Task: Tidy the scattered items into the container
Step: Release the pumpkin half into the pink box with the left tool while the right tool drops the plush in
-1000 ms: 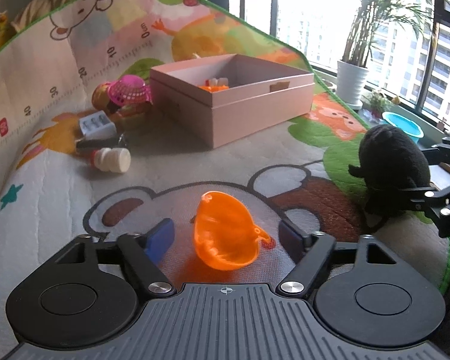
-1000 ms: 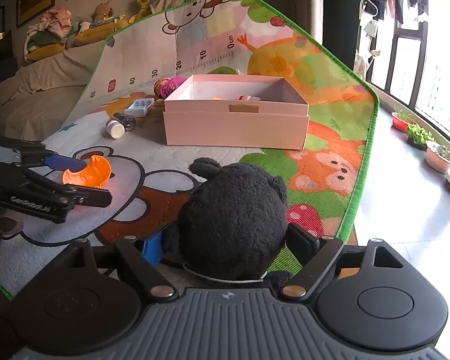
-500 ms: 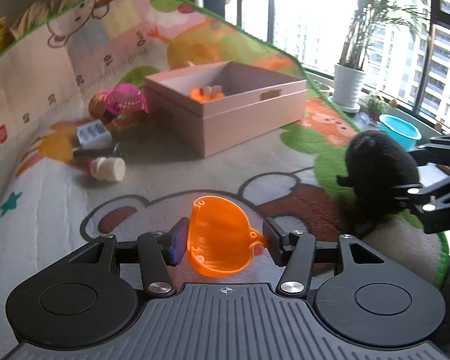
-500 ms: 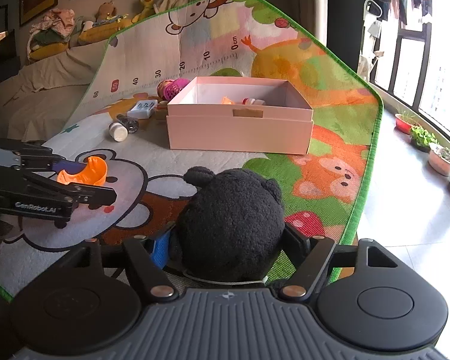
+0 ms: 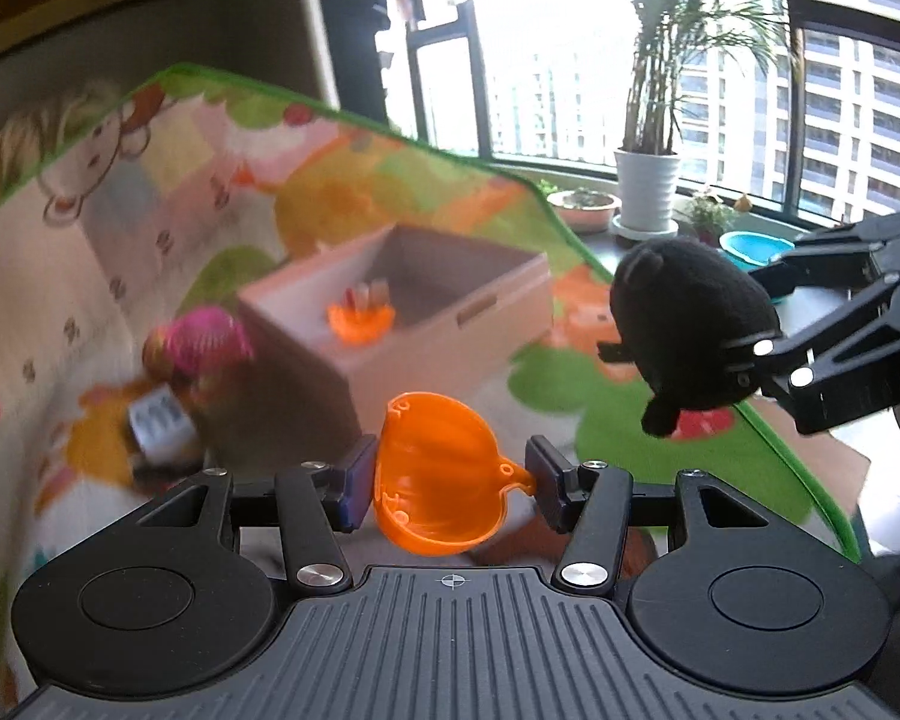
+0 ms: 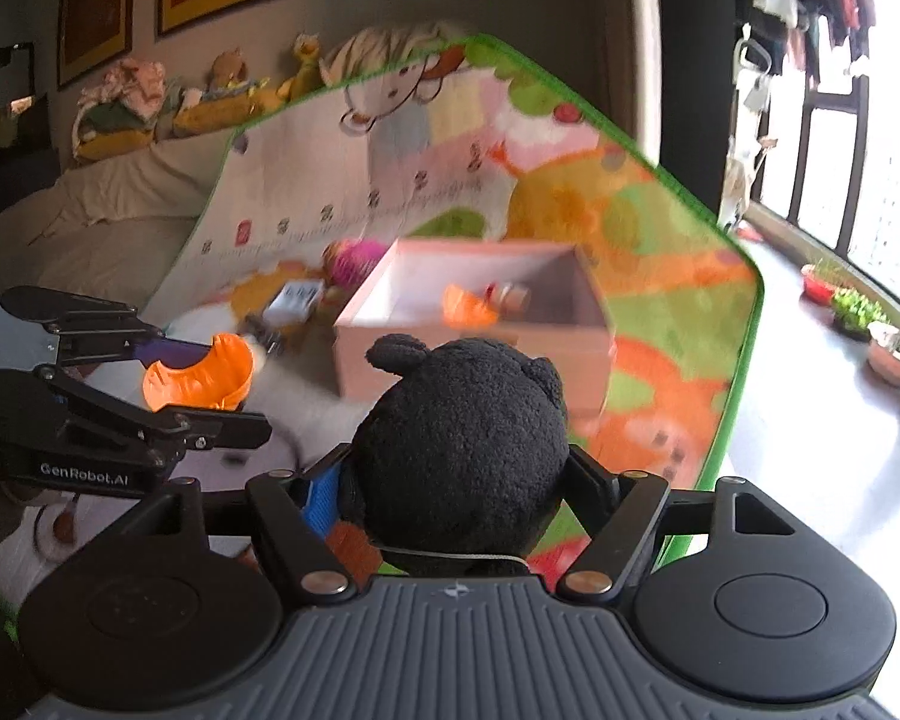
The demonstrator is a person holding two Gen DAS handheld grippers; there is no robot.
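- The left tongs pinch an orange plastic shell, lifted clear of the play mat.
- The right tongs clamp a black plush toy.
- The pink box sits at 12 o'clock from both, open-topped, with an orange piece inside.

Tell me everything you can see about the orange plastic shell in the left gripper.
The orange shell is see-through plastic, shaped like a hollow half of a rounded toy with a small stub on one side. The left gripper is shut on it, clear of the mat, open side toward the camera. Only the gripper's pads touch it.
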